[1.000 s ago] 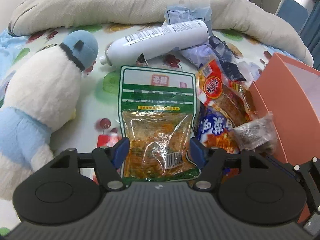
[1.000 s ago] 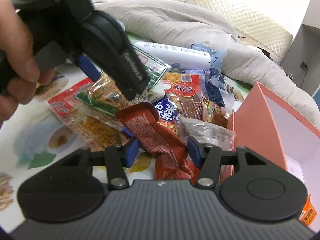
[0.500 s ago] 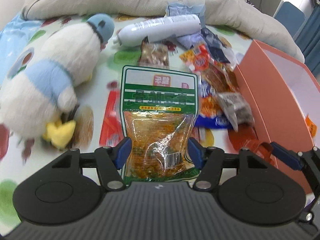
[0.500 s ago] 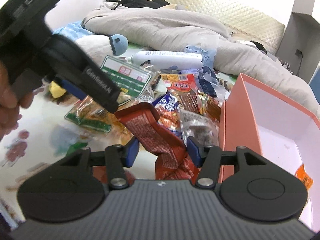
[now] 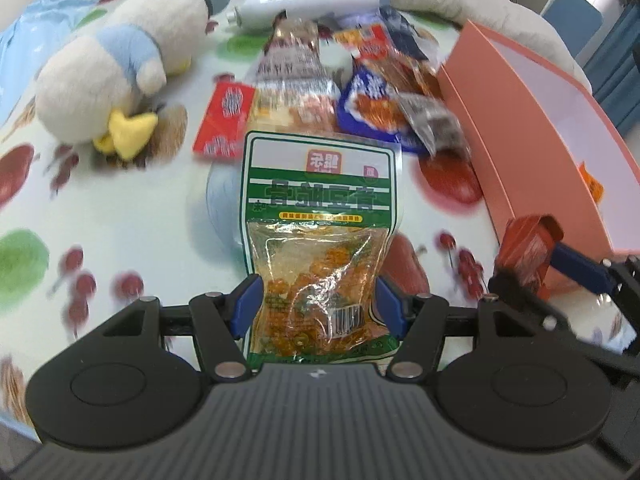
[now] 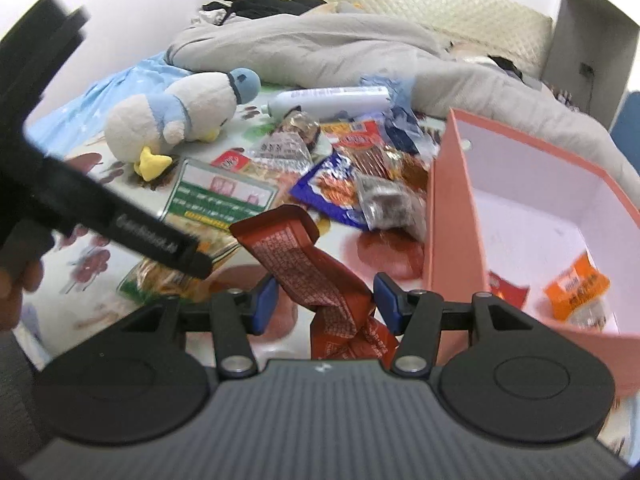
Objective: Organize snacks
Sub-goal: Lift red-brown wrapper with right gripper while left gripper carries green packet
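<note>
A person holding a two-finger tool in each hand sorts snacks on a bed spread with a fruit-print sheet [image 5: 120, 216]. The left tool [image 5: 318, 304] grips a green-and-white snack pouch [image 5: 320, 240] by its lower end, both blue pads pressed against the clear, orange-filled part, the pouch lifted above the sheet with its printed header pointing away. The right tool [image 6: 325, 300] is closed on a red-brown foil packet [image 6: 316, 276], which twists and curls up and to the left between its blue pads; in the left wrist view the same packet [image 5: 528, 248] shows at the right edge, just beside the near corner of the box.

An open salmon-pink box [image 6: 448, 220] with a white inside stands at the right. An orange snack packet [image 6: 578, 288] and a small red-and-white one [image 6: 506, 286] lie on its floor.

Between the box and a plush penguin [image 6: 180, 120] at the far left sits a loose pile of snacks: a blue bag [image 6: 332, 188], a small clear pack with dark contents [image 6: 384, 204], a red-labelled pack [image 6: 360, 144], a clear pack with grey lettering [image 6: 284, 148] and a flat red sachet [image 5: 226, 120]. A white tube [image 6: 332, 98] lies at the far side of the pile, against a grey quilt [image 6: 320, 48]. Part of a hand [image 6: 12, 280] shows at the left edge of the right wrist view.
</note>
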